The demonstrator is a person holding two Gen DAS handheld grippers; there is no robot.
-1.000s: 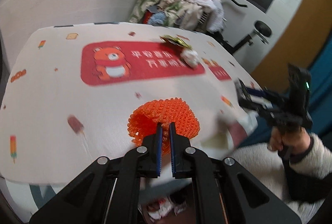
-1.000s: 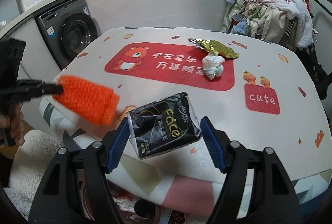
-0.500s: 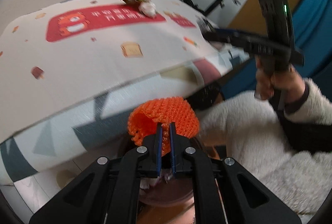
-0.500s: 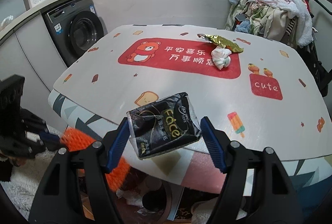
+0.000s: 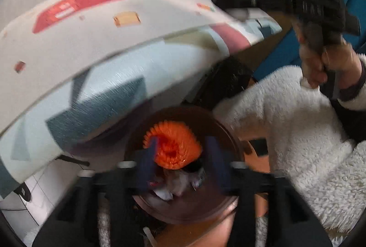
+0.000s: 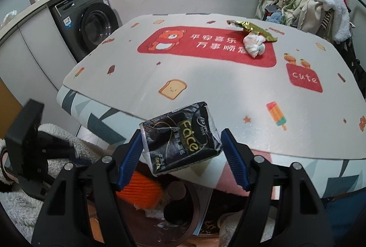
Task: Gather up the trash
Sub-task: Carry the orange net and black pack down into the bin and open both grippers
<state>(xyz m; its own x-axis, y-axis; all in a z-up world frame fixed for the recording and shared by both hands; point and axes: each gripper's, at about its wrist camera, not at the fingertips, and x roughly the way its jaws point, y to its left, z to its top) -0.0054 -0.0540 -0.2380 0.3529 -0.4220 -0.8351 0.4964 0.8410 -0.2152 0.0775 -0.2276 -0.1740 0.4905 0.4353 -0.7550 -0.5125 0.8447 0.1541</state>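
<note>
Trash pieces number four: one orange mesh sleeve (image 5: 173,148) over the brown bin (image 5: 228,132) between the left gripper (image 5: 180,164)'s jaws, which have just been opening and no longer press it; one black tissue pack (image 6: 180,137) clamped by the right gripper (image 6: 183,155); one gold wrapper (image 6: 254,28) and one white wad (image 6: 254,46) on the table (image 6: 217,87).

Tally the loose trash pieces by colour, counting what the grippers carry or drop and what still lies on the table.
Orange: 1, foam net over the bin
Black: 1, tissue pack
Gold: 1, foil wrapper
White: 1, crumpled wad
Total: 4
</note>
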